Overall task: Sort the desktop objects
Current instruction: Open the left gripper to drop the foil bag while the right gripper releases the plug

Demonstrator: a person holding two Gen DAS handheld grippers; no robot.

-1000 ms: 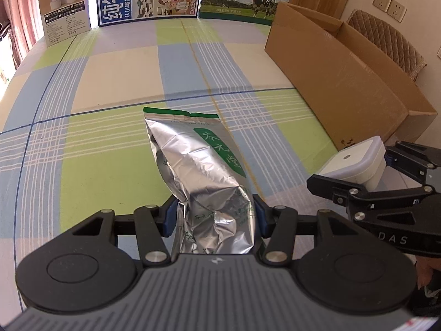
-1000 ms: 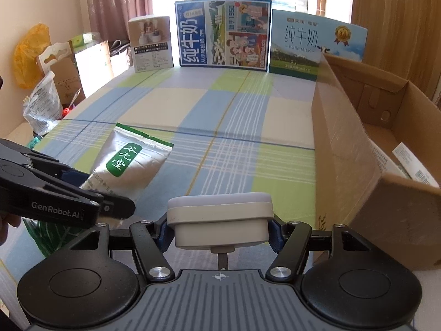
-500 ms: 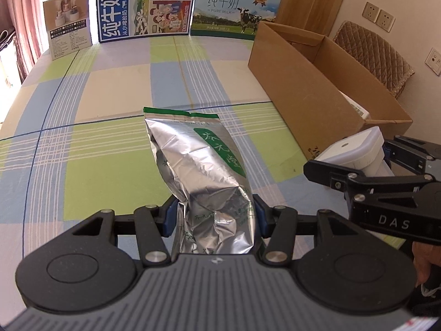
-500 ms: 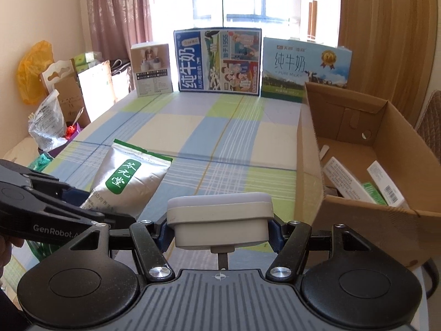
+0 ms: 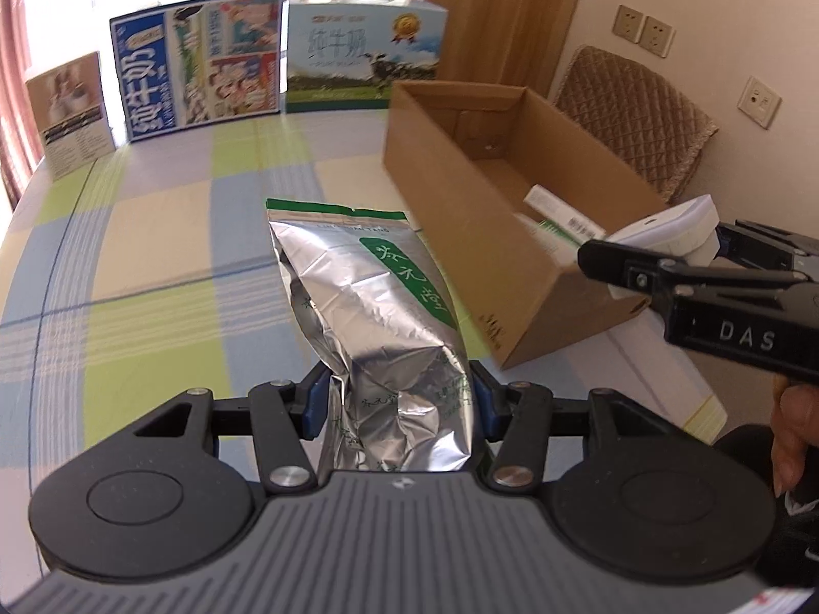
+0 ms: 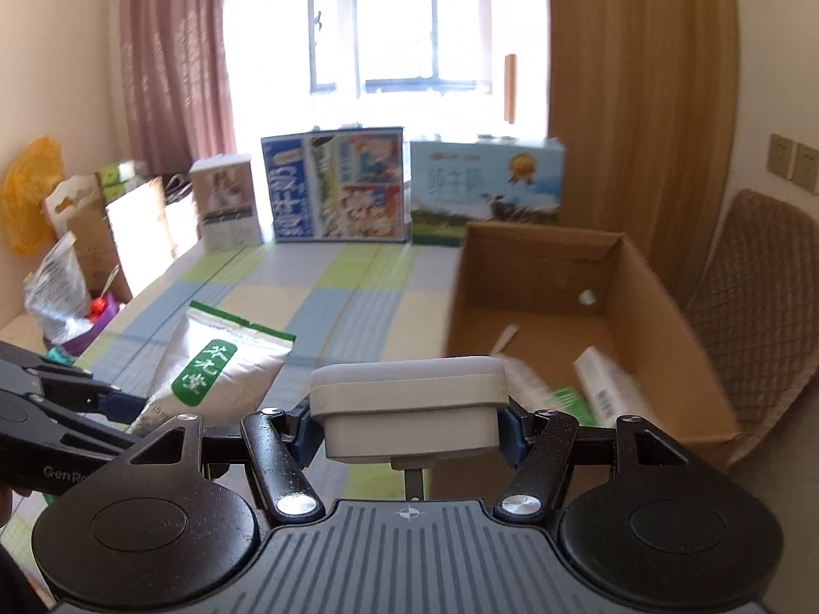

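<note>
My left gripper (image 5: pixel 396 399) is shut on the lower end of a silver foil bag with a green label (image 5: pixel 373 302) and holds it above the checked tablecloth. The bag also shows in the right wrist view (image 6: pixel 220 373). My right gripper (image 6: pixel 409 430) is shut on a white lidded plastic box (image 6: pixel 409 404), held in the air near the front corner of an open cardboard box (image 6: pixel 542 317). From the left wrist view the white box (image 5: pixel 675 227) hangs over the cardboard box's (image 5: pixel 460 215) near right edge.
Inside the cardboard box lie a few white-and-green packets (image 6: pixel 604 389). Milk cartons (image 5: pixel 199 66) and a small display box (image 5: pixel 71 112) stand along the table's far edge. A padded chair (image 6: pixel 757 297) stands to the right. Bags and boxes (image 6: pixel 61 266) sit off the table's left.
Both grippers have risen with their loads and moved toward the cardboard box. The white box now hangs by the cardboard box's near edge, and more of its inside shows.
</note>
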